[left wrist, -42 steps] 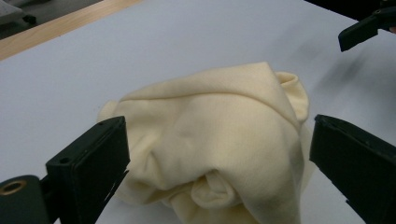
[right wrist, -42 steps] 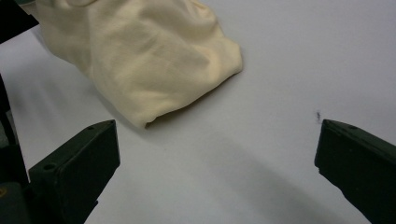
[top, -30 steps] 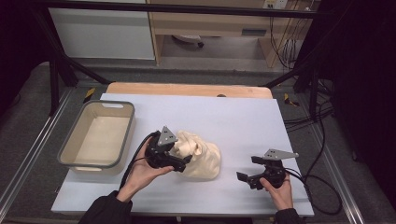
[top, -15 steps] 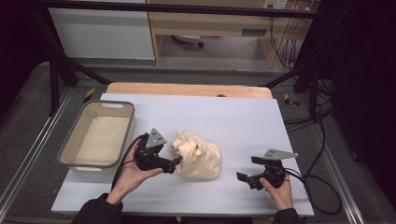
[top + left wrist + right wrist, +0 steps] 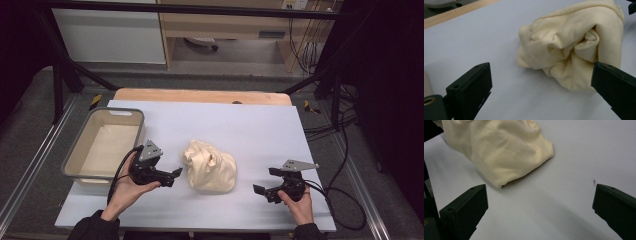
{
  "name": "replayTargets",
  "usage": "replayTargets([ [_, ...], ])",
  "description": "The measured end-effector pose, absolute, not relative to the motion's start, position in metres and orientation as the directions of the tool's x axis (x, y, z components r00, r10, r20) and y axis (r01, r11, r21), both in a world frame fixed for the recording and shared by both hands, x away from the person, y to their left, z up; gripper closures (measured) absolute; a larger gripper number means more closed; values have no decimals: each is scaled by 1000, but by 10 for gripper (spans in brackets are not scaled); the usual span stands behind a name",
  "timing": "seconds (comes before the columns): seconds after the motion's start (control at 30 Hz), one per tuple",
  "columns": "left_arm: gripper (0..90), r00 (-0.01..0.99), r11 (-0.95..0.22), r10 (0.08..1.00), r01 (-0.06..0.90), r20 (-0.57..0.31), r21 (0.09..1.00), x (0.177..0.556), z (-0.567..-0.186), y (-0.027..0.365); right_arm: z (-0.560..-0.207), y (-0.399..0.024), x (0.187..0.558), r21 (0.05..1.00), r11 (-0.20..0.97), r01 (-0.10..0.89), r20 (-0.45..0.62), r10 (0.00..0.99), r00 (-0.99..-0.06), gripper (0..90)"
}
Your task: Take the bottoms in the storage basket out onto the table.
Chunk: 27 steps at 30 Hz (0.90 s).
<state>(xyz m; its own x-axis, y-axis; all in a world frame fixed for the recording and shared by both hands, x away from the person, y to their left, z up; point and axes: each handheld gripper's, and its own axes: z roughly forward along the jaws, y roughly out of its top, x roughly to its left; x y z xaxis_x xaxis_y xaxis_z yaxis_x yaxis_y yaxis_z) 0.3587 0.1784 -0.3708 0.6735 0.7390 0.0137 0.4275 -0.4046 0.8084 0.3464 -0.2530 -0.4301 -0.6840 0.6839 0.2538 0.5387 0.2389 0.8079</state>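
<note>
- The left hand-held gripper [image 5: 176, 176] has drawn back from the cream cloth [image 5: 210, 166] toward the grey bin [image 5: 80, 150]; its jaws stand wide apart, holding nothing.
- The right hand-held gripper [image 5: 264, 182] has stayed put, also released and well apart from the cloth.
- Judging by this, the cloth has just been let go.
- It lies bunched in soft folds mid-surface [image 5: 250, 125], between both grippers.

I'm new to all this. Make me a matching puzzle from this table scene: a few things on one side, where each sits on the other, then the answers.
Things:
1. cream cloth
2. grey tub
3. left tool
4. right tool

Places:
A. at the table's left edge
B. open, close beside the cloth's left side
C. bunched up mid-table
D. open, apart from the cloth on its right

Pairs: 1-C, 2-A, 3-B, 4-D
</note>
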Motion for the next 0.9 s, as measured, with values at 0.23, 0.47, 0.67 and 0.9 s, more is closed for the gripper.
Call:
replayTargets([
  [0.23, 31, 653, -389, 758, 433, 15, 813, 355, -374, 197, -430, -253, 346, 805, 239, 544, 257, 685, -682, 6],
  [0.47, 21, 633, -382, 774, 436, 24, 815, 351, -376, 212, -430, -253, 346, 806, 239, 541, 255, 685, -682, 6],
  [0.67, 10, 621, -372, 783, 438, 24, 818, 349, -376, 224, -430, -253, 346, 806, 239, 541, 255, 685, -683, 6],
  [0.9, 9, 602, -352, 798, 438, 21, 827, 347, -377, 239, -430, -253, 346, 805, 240, 542, 255, 685, -682, 6],
])
